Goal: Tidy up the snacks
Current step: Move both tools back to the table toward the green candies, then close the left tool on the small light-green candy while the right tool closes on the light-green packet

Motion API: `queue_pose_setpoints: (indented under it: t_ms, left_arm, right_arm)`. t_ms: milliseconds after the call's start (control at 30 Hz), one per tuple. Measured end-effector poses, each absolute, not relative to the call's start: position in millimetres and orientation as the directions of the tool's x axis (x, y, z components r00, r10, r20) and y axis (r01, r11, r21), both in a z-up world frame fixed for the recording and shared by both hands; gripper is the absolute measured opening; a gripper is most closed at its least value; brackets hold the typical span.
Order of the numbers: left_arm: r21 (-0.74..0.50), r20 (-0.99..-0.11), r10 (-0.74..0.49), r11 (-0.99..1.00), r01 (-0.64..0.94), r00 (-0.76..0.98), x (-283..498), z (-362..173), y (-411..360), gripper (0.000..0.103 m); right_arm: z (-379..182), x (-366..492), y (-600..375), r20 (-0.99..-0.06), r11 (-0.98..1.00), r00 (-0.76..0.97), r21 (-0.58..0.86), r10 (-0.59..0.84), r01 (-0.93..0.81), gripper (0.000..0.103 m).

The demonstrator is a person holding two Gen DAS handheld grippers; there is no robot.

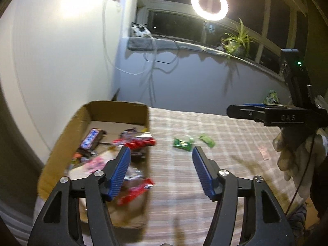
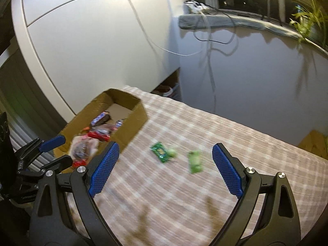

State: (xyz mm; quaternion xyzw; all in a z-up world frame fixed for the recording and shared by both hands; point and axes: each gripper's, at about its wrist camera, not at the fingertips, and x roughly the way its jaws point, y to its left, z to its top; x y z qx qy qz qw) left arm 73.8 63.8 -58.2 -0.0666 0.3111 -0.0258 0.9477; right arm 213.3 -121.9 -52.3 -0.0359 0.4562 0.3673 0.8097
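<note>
An open cardboard box (image 1: 123, 107) (image 2: 133, 123) sits at the left end of the checked cloth (image 1: 205, 184). It holds several wrapped snacks, among them a blue-and-white bar (image 1: 91, 139) and red packets (image 1: 141, 142). Two green packets (image 1: 182, 143) (image 1: 208, 140) lie on the cloth to the right of the box, also in the right wrist view (image 2: 162, 152) (image 2: 195, 162). My left gripper (image 1: 161, 149) is open and empty, hovering over the box's right wall. My right gripper (image 2: 165, 146) is open wide above the green packets, holding nothing. A gloved hand (image 1: 295, 153) carries it.
A white cabinet (image 2: 92, 41) stands behind the box. A grey wall with dangling cables (image 1: 155, 61) runs behind the cloth. A ring light (image 1: 209, 1) and a plant (image 1: 237, 41) stand on the windowsill. Another green packet (image 1: 271, 97) lies at the far right, and a small pink item (image 1: 264, 152) nearer.
</note>
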Motion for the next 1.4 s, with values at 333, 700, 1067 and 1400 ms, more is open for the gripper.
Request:
queue_pose_setpoints:
  t_ms: [333,700,1067,1400]
  left_arm:
    - [-0.157,-0.622,-0.172,0.983,0.094,0.764,103,-77,8,0.046]
    - [-0.155,-0.676,-0.163,0.985,0.077,0.719,149,-107,-8,0.026]
    - [-0.170,-0.702,-0.152,0.984,0.043,0.696,181,-125,-5,0.022]
    - [-0.189,-0.728,-0.157,0.982,0.025,0.668,212,-139,0,0.019]
  right_arm:
    - [-89,230,-143,-0.793,0.726,0.279,0.275,0.542,-0.630,0.089]
    - [-141,242,-130,-0.837,0.676,0.177,0.274,0.518,-0.684,0.052]
    - [-166,249,-106,-0.867,0.648,0.163,0.215,0.471,-0.731,0.047]
    - [-168,250,-103,-0.867,0.630,0.183,0.177,0.464,-0.756,0.041]
